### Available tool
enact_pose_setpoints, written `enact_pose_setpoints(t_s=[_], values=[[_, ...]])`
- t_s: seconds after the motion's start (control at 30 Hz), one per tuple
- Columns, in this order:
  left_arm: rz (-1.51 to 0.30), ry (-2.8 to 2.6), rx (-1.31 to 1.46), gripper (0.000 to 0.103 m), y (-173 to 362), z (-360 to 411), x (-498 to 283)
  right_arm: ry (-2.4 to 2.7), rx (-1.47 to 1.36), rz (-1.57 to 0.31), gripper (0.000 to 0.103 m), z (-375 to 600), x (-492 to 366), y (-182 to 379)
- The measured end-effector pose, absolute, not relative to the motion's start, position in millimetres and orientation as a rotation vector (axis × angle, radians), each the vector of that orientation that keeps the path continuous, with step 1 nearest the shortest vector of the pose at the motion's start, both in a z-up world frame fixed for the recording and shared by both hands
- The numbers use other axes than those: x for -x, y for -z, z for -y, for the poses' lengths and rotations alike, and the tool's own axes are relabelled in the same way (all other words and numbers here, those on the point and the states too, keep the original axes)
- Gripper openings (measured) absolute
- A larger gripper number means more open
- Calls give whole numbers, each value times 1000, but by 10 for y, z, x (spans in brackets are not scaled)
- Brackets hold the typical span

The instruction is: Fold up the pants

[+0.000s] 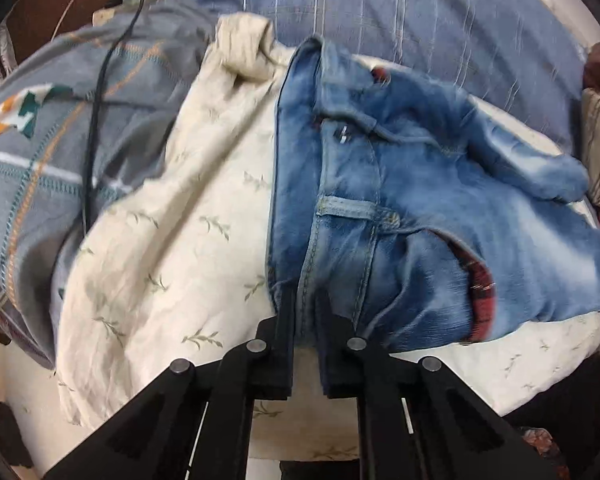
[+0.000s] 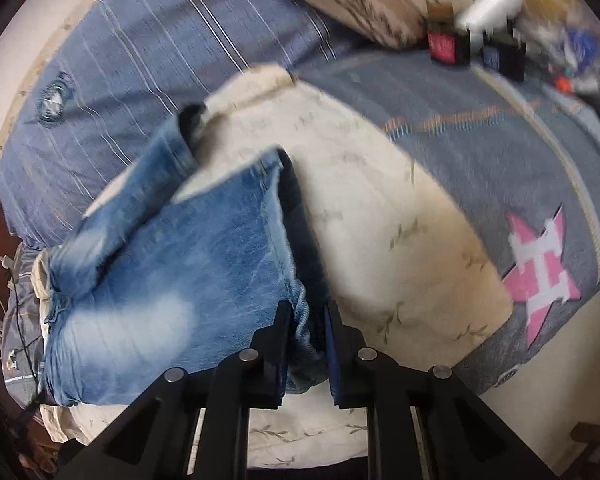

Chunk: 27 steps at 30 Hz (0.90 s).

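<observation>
Left wrist view: grey patterned blanket far left with a black cable trailing over it, then a cream leaf-print sheet, then the jeans spread out to the right.
Bed: blue striped cover running along the far side, everything lies on it.
Left hand-held gripper: clenched tight on a seamed edge of the jeans near the waistband, denim pinched between the two black fingers.
Jeans, left view: belt loop, pocket and a red plaid lining showing, the top part bunched and rumpled.
Right wrist view: the same jeans left of centre, cream sheet in the middle, grey blanket with a pink star patch to the right.
Right hand-held gripper: closed on a thick bunch of denim at the near edge, a lifted flap rising beyond the fingers.
Progress: looks like an early fold under way, one panel raised, both ends gripped; nothing lies flat and tidy yet.
Left to do: by my reading, bring the layers together, smooth them, fold again.
Count: one pair of jeans, two hand-held grippers, one cream sheet, one cable.
</observation>
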<state>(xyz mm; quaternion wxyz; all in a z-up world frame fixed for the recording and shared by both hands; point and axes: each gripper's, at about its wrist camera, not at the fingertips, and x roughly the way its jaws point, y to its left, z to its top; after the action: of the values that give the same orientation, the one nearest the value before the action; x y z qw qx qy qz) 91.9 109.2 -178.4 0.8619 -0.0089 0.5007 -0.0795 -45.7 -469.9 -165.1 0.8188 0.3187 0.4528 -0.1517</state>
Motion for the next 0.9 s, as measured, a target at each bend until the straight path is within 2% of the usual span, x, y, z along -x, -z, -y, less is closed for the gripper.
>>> enact_pose_setpoints(t_s=[0.07,0.1,0.2,0.33,0.4,0.47,0.67,0.77,0.8,0.87,0.9], values=[[-1026,174,3,14,1683,-1070,-923,302,-712,-948,20,4752,495,1626],[-1015,171,-17,24,1629,-1064,-923,291,-722,-935,20,4793,516,1583],[-938,160,-46,44,1383,-1117,-901,320,-712,-844,20,4941,626,1350],[-860,166,-17,63,1069,-1197,-984,299,-748,-729,20,5108,675,1088],[-845,165,2,76,962,-1182,-1110,270,-761,-721,20,5100,554,1006],[-848,162,34,84,871,-1123,-1286,235,-761,-728,20,5037,346,916],[-886,152,106,85,811,-1090,-1890,112,-715,-704,20,4715,-312,663],[-931,140,161,85,860,-1073,-2248,51,-715,-606,20,4607,-472,558],[-945,135,176,85,881,-1061,-2363,36,-706,-570,24,4575,-493,520],[-972,126,208,85,933,-1013,-2605,34,-691,-550,64,4536,-592,515],[-991,128,228,85,969,-969,-2750,51,-695,-553,92,4547,-644,544]])
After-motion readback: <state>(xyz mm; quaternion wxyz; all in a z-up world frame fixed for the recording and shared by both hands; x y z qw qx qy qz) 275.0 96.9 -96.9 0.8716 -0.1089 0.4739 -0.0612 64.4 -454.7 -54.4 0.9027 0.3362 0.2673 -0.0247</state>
